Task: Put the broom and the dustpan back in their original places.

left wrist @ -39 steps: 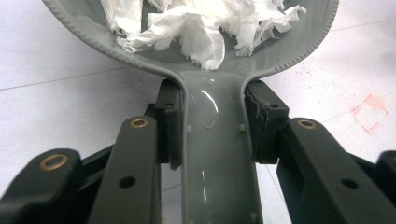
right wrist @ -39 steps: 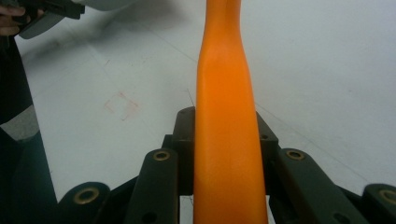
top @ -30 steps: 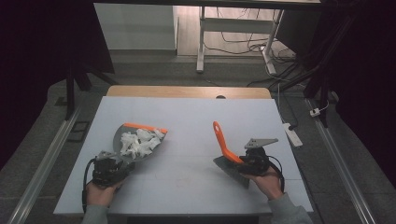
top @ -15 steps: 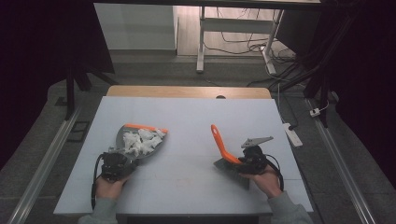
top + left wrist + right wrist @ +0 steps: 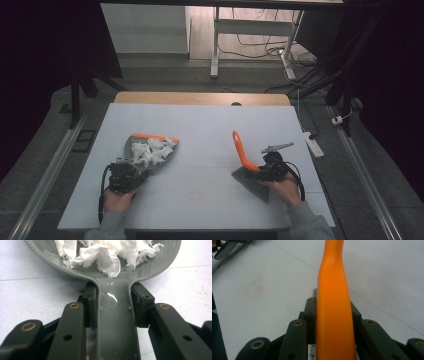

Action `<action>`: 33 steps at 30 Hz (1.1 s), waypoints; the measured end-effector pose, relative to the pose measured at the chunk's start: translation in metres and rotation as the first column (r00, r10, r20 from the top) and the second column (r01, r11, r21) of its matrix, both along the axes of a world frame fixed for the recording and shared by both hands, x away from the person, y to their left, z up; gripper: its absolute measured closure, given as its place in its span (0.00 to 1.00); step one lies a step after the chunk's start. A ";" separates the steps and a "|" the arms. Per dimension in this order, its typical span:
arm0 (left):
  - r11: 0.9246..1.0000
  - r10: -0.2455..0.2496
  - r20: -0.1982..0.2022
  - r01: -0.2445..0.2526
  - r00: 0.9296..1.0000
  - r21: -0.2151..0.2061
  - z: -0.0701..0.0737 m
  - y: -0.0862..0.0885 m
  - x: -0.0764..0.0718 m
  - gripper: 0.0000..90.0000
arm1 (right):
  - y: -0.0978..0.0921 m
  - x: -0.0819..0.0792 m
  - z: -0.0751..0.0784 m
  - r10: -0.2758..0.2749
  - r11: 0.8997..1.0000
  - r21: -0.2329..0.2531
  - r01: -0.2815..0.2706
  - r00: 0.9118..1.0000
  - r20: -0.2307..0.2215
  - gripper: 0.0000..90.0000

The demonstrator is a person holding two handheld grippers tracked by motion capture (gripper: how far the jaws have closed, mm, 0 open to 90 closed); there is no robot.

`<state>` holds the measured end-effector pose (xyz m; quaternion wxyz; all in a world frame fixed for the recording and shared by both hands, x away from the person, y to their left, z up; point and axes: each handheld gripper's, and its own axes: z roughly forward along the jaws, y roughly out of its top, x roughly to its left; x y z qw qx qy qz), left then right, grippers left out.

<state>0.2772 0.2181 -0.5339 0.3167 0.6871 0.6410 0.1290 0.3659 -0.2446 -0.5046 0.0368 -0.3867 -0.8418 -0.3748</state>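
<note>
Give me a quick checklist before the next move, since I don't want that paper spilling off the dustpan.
1. Left gripper clamped on the dustpan handle: ok, both pads press its sides.
2. Shredded paper inside the dustpan: ok, all heaped within the rim.
3. Right gripper holding the brush: ok, jaws closed on its orange handle.
4. Brush clear of the dustpan: ok, bare table lies between them.
5. Stray paper left on the table: cannot tell for small bits; none visible in the high view.
6. Dustpan level: cannot tell.
</note>
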 end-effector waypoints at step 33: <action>0.998 -0.055 0.052 0.054 0.997 0.031 0.009 0.002 -0.009 0.27 | -0.009 0.006 0.002 -0.120 0.977 -0.161 0.140 0.984 0.131 0.49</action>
